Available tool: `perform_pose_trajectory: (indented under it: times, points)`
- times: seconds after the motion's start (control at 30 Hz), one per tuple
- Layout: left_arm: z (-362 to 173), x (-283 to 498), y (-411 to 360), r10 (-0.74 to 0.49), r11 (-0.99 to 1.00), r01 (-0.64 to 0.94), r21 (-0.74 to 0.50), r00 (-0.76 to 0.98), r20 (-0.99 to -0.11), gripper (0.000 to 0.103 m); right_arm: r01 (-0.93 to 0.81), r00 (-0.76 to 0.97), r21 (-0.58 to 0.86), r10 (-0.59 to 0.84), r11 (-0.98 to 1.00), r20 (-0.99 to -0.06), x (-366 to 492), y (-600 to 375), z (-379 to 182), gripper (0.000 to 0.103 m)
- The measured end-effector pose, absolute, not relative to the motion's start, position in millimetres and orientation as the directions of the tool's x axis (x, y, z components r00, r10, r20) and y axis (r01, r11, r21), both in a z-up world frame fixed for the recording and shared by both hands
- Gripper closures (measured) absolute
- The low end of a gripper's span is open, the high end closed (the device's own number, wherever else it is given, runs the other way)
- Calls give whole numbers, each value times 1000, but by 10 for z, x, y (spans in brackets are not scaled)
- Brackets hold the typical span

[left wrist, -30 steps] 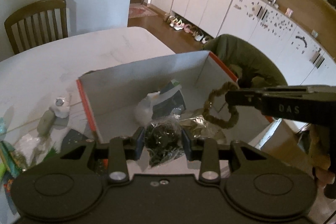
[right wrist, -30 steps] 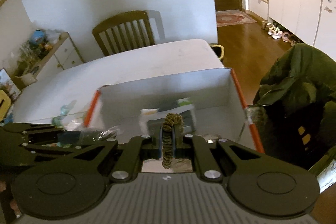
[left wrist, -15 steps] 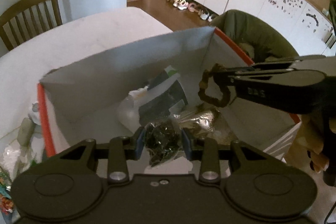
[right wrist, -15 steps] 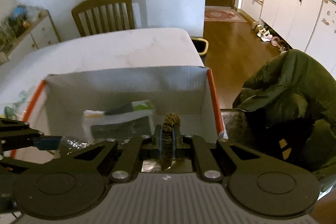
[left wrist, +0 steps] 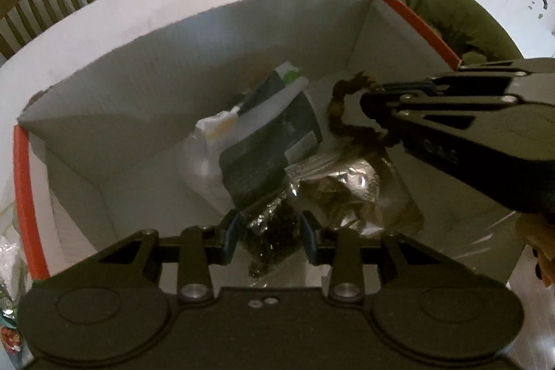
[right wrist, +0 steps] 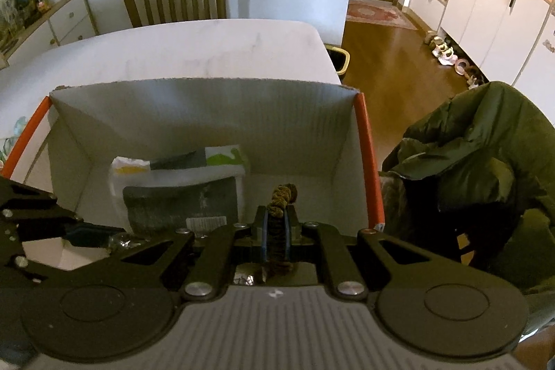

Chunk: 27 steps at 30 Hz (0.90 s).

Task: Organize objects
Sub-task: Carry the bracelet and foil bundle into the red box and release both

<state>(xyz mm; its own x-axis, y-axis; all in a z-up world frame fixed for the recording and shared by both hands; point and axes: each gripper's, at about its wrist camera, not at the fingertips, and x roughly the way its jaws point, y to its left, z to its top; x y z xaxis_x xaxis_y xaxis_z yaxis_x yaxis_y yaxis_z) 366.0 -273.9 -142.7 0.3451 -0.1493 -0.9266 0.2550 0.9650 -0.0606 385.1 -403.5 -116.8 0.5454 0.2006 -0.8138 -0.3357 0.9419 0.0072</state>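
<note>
The brown hair tie is pinched tight in the right tongs. It hangs inside the box, close to the box's right wall and a little above the stuff on the bottom. In the left view the hair tie loops out from the tips of the right tongs, which reach in over the right edge.

The left tongs are shut on a crinkly dark bag. That bag hangs just over the box's near edge, nearer the middle. Under it lie a shiny packet and a dark flat pack.

Both things are already over the box, so I think they only need to be let go. The hair tie would fall by the right wall, and the bag near the front.
</note>
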Motion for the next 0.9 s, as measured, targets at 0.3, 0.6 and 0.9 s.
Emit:
perform_pose_trajectory:
  times: [0.3, 0.6, 0.9]
  points:
    - [-1497, 3723, -2700, -143, 966, 250, -69, 288, -947, 64, -343, 536, 57, 245, 938, -808, 3756, -4108, -1098, 94]
    - [-1367, 3624, -2631, -174, 964, 255, -81, 368, -913, 33, -326, 536, 95, 266, 941, -801, 3599, -4233, -1038, 93]
    - [-1173, 3390, -2460, -218, 966, 227, -125, 453, -864, 25, -316, 555, 96, 266, 944, -788, 3492, -4272, -960, 86]
